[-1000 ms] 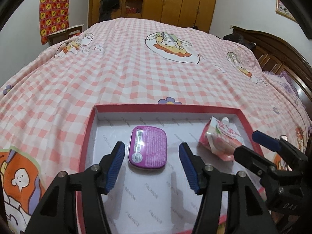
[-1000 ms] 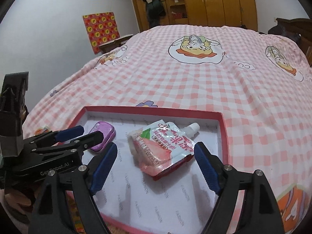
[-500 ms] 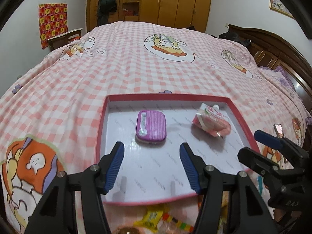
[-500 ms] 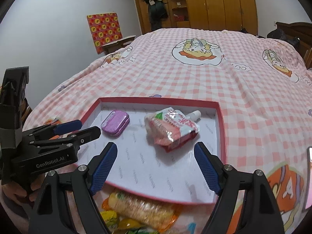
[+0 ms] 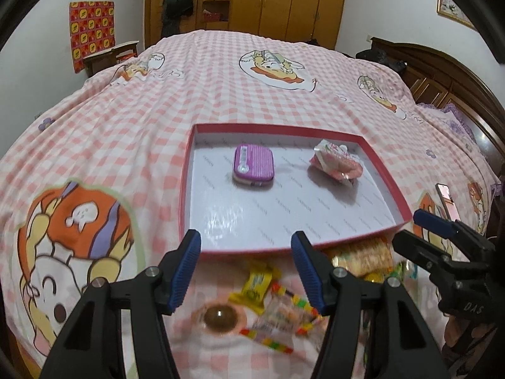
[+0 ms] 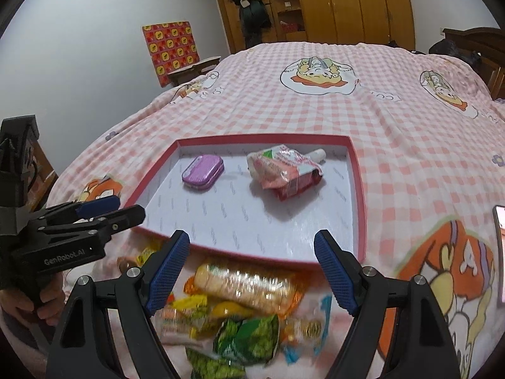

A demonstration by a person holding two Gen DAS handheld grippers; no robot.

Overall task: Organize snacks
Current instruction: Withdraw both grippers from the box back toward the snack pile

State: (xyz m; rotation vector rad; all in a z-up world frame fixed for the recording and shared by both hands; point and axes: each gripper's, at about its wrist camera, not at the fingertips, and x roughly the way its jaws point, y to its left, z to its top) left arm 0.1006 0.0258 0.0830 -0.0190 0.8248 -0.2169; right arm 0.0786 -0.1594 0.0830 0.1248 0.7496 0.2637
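Note:
A red-rimmed white tray (image 5: 186, 186) (image 6: 358, 189) lies on the pink checked bed. Inside it sit a purple tin (image 5: 253, 165) (image 6: 203, 172) and a pink spouted drink pouch (image 5: 336, 162) (image 6: 284, 170). In front of the tray's near edge lies a heap of loose snacks: a yellow wrapped candy (image 5: 257, 284), a round brown sweet (image 5: 220, 315), a clear packet of biscuits (image 6: 243, 287) and a green packet (image 6: 249, 339). My left gripper (image 5: 246, 271) hangs open and empty over the candies. My right gripper (image 6: 252, 268) stands wide open, empty, over the biscuit packet.
A phone (image 5: 446, 197) (image 6: 500, 252) lies on the bed right of the tray. A dark wooden headboard (image 5: 457, 79) runs along the right. Wooden wardrobes (image 5: 284, 0) stand beyond the bed's far end. A hand (image 6: 28, 303) holds the left gripper's handle.
Both grippers have drawn back from over the tray toward the near edge of the bed. The snack heap in front of the tray has come into view beneath them.

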